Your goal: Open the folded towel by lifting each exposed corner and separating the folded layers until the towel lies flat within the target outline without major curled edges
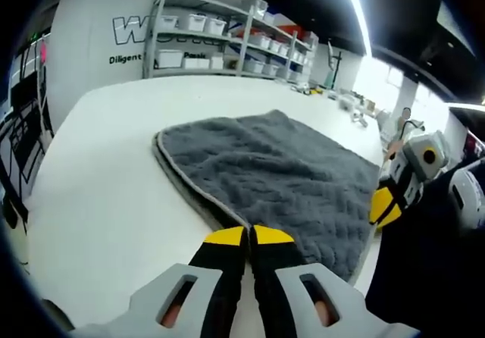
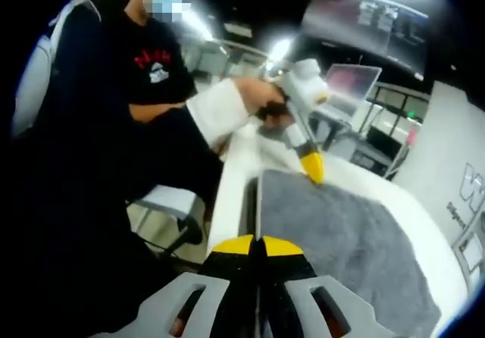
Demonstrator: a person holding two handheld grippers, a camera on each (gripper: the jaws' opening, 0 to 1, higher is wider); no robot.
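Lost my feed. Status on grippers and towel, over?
Left gripper shut on towel edge. Right gripper shut at the near corner, grip unclear. Towel still folded on table. Nothing in the way.

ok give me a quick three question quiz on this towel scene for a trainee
1. True or false: the left gripper has its jaws closed together at the near edge of the grey towel.
2. Multiple choice: what does the towel lie on? A) a white table B) a wooden floor C) a blue tray
3. Short answer: in the left gripper view, what stands behind the table, against the wall?

Key
1. True. The yellow-tipped jaws meet at the towel's edge; whether they pinch fabric cannot be told.
2. A
3. A metal shelving unit holding white bins.
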